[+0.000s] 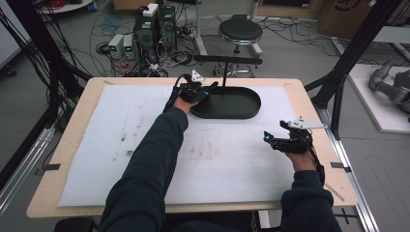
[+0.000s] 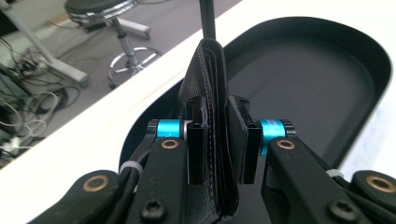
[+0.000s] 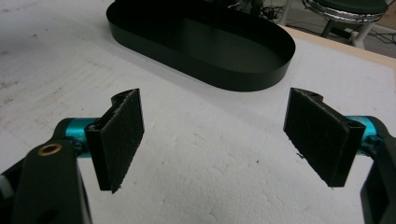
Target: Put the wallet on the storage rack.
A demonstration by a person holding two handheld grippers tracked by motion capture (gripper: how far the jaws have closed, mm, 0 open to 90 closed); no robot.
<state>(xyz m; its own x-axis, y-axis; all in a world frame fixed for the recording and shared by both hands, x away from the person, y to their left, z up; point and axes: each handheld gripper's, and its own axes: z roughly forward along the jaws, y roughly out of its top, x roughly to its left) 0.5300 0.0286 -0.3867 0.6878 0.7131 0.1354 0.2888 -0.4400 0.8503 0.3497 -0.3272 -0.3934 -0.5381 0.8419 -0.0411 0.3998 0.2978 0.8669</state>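
Two claws: my left claw (image 2: 219, 140) clamps a folded black leather wallet (image 2: 210, 107) over the black oval tray (image 2: 322, 93); right claw (image 3: 215, 135) gapes empty.

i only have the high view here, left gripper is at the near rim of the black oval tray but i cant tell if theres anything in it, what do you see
Observer: In the left gripper view, the left gripper is shut on a folded black leather wallet with pale stitching, held on edge.
Operator: is it over the tray or the mat
Observer: Over the black oval tray; the tray floor beyond the wallet looks bare.
Operator: whats that thin post
Observer: A black upright rod rises just behind the wallet.
Operator: right one holding anything
Observer: No. The right gripper is open, with white foam mat between its pads.
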